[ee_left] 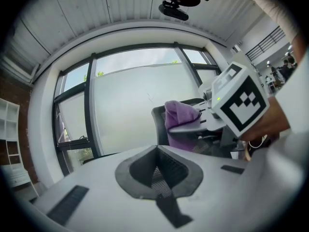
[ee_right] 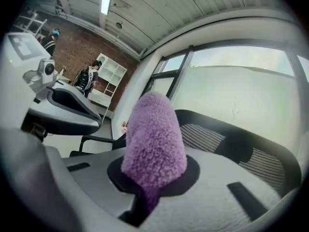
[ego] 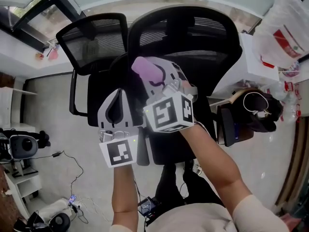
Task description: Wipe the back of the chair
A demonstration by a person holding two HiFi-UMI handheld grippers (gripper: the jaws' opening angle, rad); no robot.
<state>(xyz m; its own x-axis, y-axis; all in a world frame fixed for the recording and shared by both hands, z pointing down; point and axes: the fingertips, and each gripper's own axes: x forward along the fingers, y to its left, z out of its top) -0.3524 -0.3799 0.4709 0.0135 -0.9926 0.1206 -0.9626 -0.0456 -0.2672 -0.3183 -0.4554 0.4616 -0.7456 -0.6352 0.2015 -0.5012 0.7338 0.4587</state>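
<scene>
Fuzzy purple cloth in right gripper, seemingly near mesh chair

Black mesh chair stands upright on the floor. A fuzzy purple cloth stands up from the right hand-held gripper, clamped, near the chair's back.

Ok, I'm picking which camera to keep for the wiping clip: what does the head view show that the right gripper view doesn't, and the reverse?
Only the head view: the person's forearms, cables on the floor and a white plastic bag. Only the right gripper view: the ceiling, a brick wall and white shelves. Both: the purple cloth held by the right gripper, the black chair back and the left gripper.
</scene>
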